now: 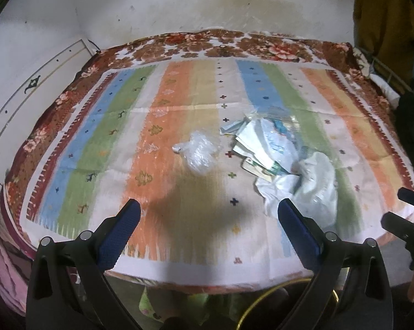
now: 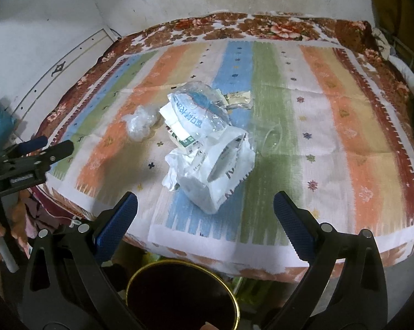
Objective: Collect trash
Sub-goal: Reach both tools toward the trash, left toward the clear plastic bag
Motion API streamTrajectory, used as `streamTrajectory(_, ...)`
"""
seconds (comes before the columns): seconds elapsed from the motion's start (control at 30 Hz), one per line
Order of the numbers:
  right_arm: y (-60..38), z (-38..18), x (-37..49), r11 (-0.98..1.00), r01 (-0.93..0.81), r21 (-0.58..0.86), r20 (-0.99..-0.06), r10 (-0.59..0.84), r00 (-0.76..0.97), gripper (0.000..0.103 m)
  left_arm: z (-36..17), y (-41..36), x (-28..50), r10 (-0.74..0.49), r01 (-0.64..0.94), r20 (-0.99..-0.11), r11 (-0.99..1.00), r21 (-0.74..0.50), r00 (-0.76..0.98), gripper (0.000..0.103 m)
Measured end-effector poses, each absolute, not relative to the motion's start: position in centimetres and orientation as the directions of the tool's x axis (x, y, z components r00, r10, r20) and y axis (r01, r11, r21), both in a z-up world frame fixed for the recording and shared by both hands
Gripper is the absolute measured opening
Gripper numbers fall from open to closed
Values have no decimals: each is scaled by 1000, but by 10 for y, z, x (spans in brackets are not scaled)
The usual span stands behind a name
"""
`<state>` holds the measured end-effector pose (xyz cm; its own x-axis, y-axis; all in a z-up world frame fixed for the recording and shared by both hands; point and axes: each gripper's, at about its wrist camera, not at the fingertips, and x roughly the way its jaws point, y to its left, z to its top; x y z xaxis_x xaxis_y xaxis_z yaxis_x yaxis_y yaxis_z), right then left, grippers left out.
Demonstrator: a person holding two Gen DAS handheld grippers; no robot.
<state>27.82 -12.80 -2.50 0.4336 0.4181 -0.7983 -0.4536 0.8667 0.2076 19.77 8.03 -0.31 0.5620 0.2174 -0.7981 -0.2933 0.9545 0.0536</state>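
Right wrist view: right gripper (image 2: 205, 206) hovering with jaws apart, empty, over crumpled white paper-and-plastic trash pile (image 2: 207, 148) at frame centre on striped bedspread (image 2: 344, 126). Left gripper (image 1: 208, 214) also spread, empty. Risk: loose clear plastic wad (image 2: 141, 123) slipping, missing dark gold-rimmed bin (image 2: 182, 297) at bottom.

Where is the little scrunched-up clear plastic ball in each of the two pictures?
Left wrist view: the crumpled clear plastic ball lies near the middle, left of the trash pile.
Right wrist view: the ball lies left of centre, again left of the pile.
Shared landmark: the striped cloth beneath it.
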Motion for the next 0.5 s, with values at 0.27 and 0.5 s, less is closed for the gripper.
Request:
streamTrajectory(0.27, -116, -42, 307, 873, -422, 242, -835, 409, 368, 94, -25, 101, 229, 214, -346, -829, 938, 26, 517, 97)
streamTrajectory(0.5, -109, -67, 338, 898, -322, 298, -870, 395, 296, 94, -42, 113, 253, 206, -367, -841, 930, 9, 500, 97)
